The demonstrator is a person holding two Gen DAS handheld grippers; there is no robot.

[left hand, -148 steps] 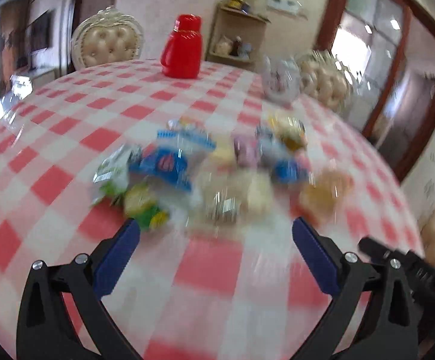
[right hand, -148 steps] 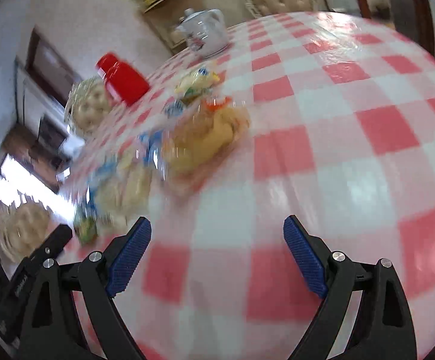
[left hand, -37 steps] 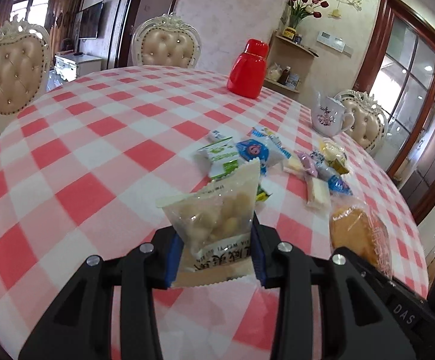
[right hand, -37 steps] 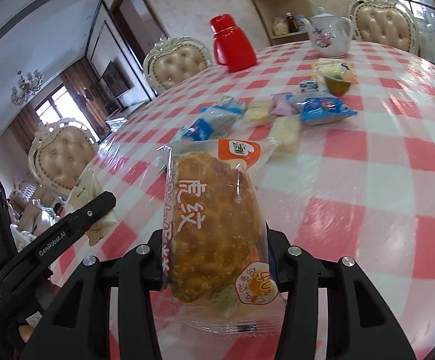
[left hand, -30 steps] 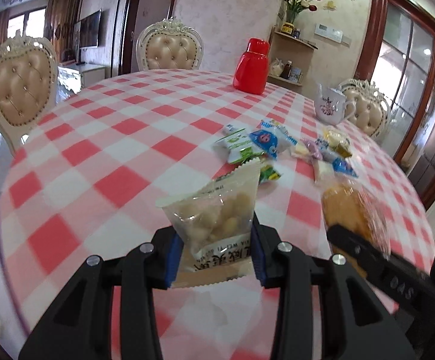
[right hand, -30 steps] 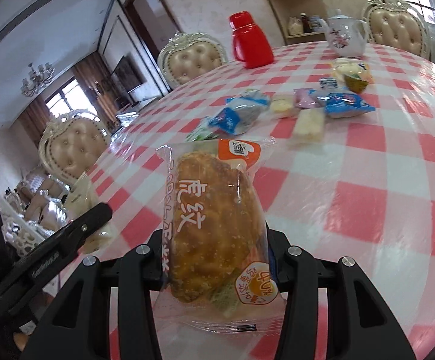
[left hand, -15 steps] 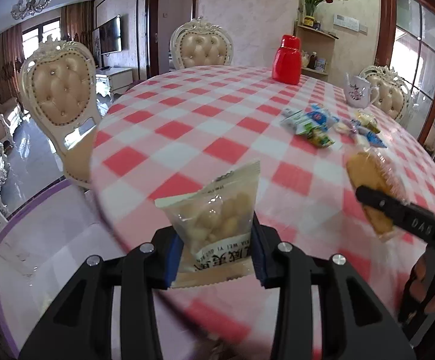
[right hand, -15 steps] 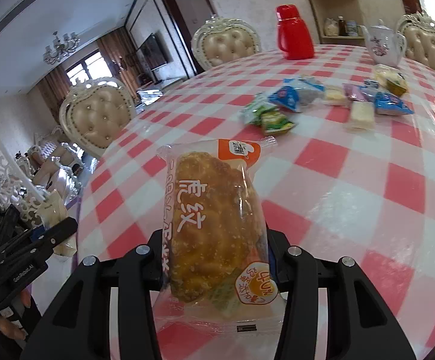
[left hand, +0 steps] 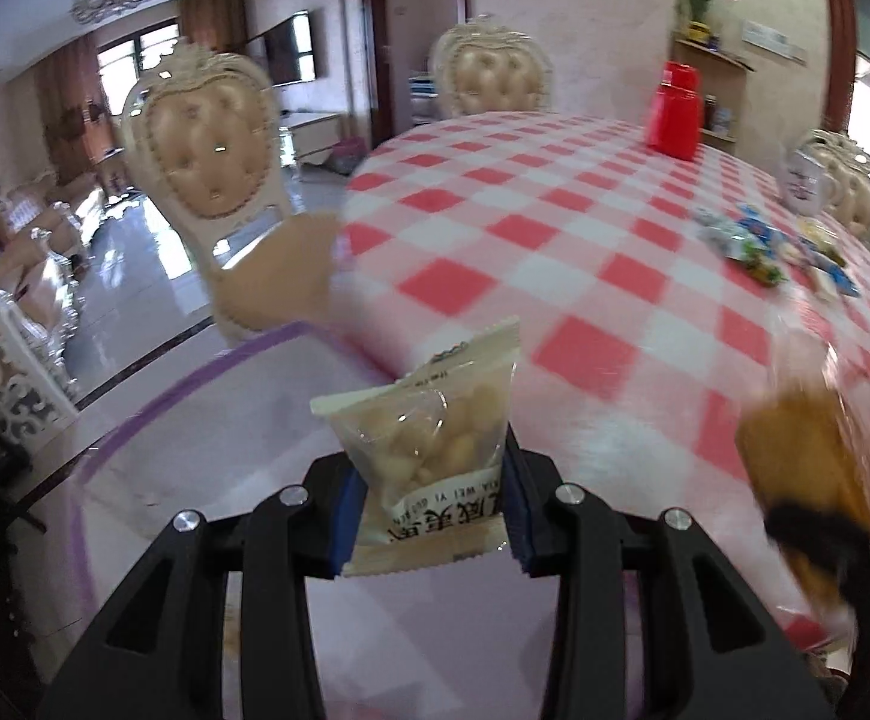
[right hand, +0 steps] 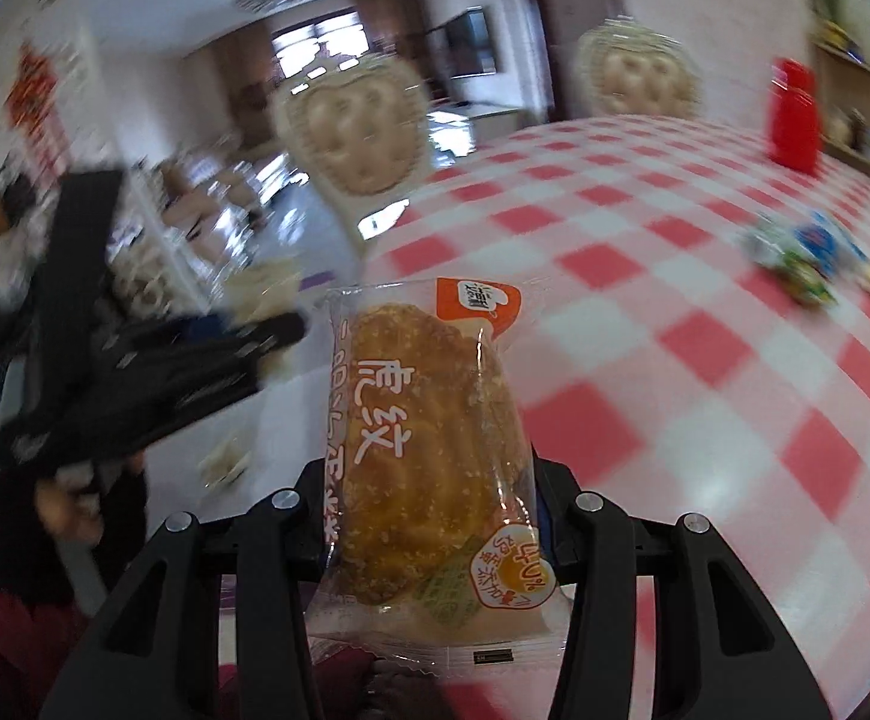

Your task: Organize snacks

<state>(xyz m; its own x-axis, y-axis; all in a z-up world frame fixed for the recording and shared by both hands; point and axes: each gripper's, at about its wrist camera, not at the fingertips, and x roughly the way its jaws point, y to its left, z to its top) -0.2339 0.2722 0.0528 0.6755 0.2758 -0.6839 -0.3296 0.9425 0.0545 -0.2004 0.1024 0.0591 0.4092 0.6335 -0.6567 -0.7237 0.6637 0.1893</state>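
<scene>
My left gripper (left hand: 429, 516) squeezes the small snack bag (left hand: 429, 450) between its jaws; my right gripper (right hand: 435, 516) squeezes the bread pack (right hand: 429, 450).

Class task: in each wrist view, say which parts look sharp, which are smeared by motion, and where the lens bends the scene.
Left wrist view: the nut packet in the jaws is crisp, the bread at right is smeared, and the checked table bulges. Right wrist view: the bread packet is sharp, while the left gripper, chairs and far snacks streak.
</scene>
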